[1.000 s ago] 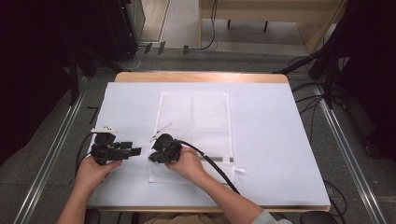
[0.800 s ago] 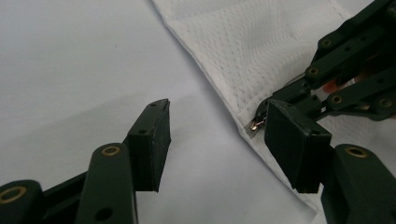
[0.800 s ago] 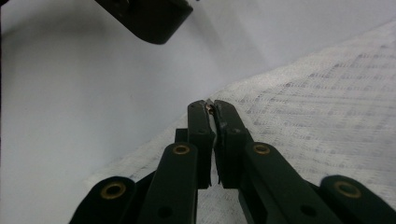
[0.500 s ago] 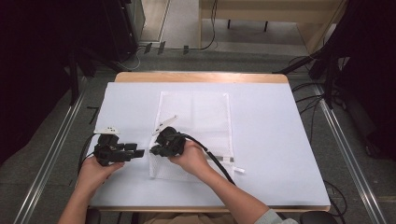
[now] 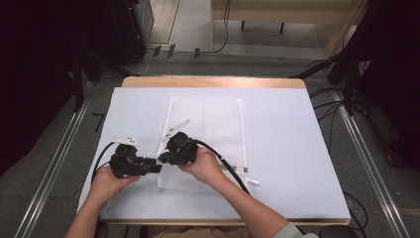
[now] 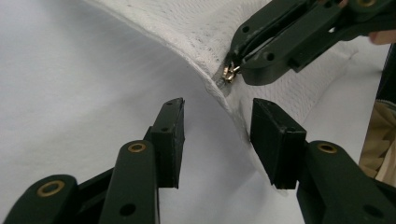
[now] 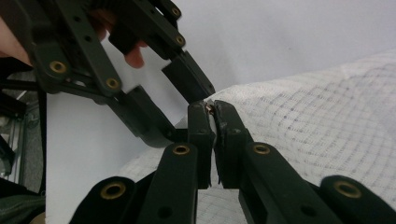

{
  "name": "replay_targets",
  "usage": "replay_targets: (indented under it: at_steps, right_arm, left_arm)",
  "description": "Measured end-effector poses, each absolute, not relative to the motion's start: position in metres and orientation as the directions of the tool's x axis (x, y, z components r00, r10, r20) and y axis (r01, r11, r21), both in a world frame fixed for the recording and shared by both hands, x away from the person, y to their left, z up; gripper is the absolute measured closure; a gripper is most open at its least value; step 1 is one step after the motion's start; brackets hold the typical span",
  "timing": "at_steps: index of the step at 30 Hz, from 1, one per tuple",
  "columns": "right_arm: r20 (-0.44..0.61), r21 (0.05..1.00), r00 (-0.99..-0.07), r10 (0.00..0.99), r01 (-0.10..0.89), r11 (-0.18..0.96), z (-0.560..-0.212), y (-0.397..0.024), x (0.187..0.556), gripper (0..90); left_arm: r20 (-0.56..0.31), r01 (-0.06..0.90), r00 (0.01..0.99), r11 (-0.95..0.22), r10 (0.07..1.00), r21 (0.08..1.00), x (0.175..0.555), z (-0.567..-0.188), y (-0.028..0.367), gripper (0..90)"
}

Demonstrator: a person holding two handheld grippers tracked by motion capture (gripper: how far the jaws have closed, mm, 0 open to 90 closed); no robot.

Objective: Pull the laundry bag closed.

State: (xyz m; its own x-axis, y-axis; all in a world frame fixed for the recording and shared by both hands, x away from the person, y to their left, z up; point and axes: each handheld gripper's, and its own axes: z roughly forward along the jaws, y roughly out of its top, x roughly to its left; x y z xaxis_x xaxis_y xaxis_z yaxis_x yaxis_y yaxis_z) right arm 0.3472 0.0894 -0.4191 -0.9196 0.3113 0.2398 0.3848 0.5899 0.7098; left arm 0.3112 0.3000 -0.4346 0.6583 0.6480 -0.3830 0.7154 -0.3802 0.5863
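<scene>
One worktop (image 5: 297, 148), covered in white; one white mesh bag (image 5: 218, 119) lying on it; one small brass zipper pull (image 6: 229, 73) at the bag's edge; two tongs, the left tongs (image 5: 154, 168) and the right tongs (image 5: 161, 159), each with two black jaws, four jaws in all; two hands, the left hand (image 5: 106, 182) and the right hand (image 5: 208, 166); one black cable (image 5: 223, 166) trailing from each of the tongs, two altogether.
</scene>
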Motion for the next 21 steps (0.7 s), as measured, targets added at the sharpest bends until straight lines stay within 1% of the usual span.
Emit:
replay_targets:
  at_steps: [4,6,7,10,11,12,16,21]
  right_arm:
    - [0.241,0.716,-0.924,0.297,0.375,0.588,-0.416,0.089,0.346,87.6]
    - [0.240,0.716,-0.928,0.286,0.368,0.593,-0.415,0.089,0.345,87.7]
    - [0.240,0.716,-0.928,0.286,0.368,0.593,-0.415,0.089,0.345,87.7]
    - [0.247,0.709,-0.930,0.273,0.365,0.604,-0.415,0.089,0.345,87.7]
    - [0.250,0.707,-0.930,0.269,0.365,0.605,-0.416,0.090,0.345,87.6]
    - [0.254,0.705,-0.929,0.268,0.368,0.607,-0.416,0.090,0.344,87.6]
    - [0.265,0.700,-0.928,0.260,0.371,0.610,-0.416,0.089,0.345,87.7]
    - [0.269,0.685,-0.927,0.260,0.374,0.626,-0.420,0.089,0.345,87.7]
  left_arm:
    - [-0.384,0.717,0.669,-0.416,0.636,0.560,0.315,-0.438,0.294,57.8]
    - [-0.382,0.716,0.672,-0.424,0.634,0.554,0.316,-0.439,0.292,63.0]
    - [-0.386,0.716,0.672,-0.422,0.632,0.556,0.317,-0.439,0.292,63.0]
    - [-0.388,0.711,0.681,-0.434,0.620,0.553,0.318,-0.439,0.290,67.8]
    - [-0.386,0.706,0.687,-0.442,0.615,0.553,0.318,-0.439,0.289,69.9]
    - [-0.376,0.701,0.694,-0.455,0.614,0.549,0.319,-0.439,0.288,74.3]
    - [-0.374,0.693,0.704,-0.472,0.603,0.544,0.319,-0.439,0.287,82.0]
    - [-0.380,0.708,0.693,-0.478,0.613,0.520,0.321,-0.440,0.285,86.0]
